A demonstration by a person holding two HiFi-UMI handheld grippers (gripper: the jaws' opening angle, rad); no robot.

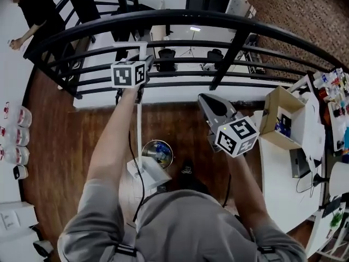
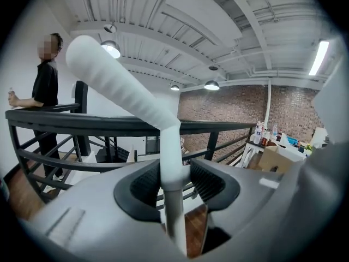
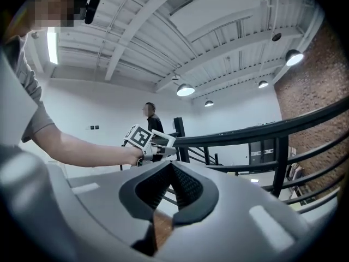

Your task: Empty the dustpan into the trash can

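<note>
In the head view my left gripper is raised in front of the black railing, shut on the long white dustpan handle. The handle runs down to the white dustpan near the floor, right beside the small round trash can, which holds blue and mixed rubbish. The left gripper view shows both pads pressed on the handle, its ribbed grip slanting up to the left. My right gripper hovers to the right at about the same height; its jaws meet at the tips with nothing between them.
A curved black railing crosses ahead. A person stands at its far left end. A white table with an open cardboard box is on the right. Bottles line the left wall. The floor is dark wood.
</note>
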